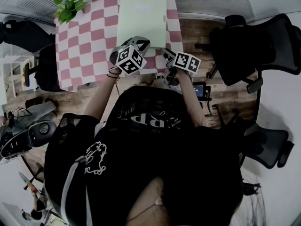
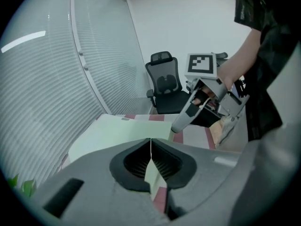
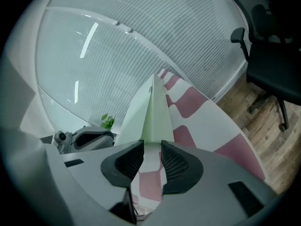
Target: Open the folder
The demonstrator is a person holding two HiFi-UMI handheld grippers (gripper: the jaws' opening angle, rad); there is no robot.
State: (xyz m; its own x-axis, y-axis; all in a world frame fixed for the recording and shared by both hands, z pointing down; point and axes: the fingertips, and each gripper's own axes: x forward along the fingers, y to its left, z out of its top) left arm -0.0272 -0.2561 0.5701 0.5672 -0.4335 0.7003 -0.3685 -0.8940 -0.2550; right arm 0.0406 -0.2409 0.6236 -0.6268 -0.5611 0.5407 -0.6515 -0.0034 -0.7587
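The folder, pale green, is laid on the table, which is covered with a red-and-white checked cloth, and its near edge is turned toward the person. The opening step is judged to be at its very start: a grip is held, but from above the cover is not seen to be raised. The left gripper is placed at the folder's near edge. In the left gripper view its jaws are pressed together on a thin pale green sheet, taken to be the edge of the cover. Whether only the top leaf is caught cannot be told. The right gripper is set just beside it, toward the near right corner. Its jaws are parted, that corner is seen at their mouth, and nothing is clamped. For the next move, the pinched edge would need to be lifted and swung over toward the hinge side. Meanwhile the lower leaf would need to be pressed or held down by the right gripper, so that the whole folder is not dragged across the cloth.
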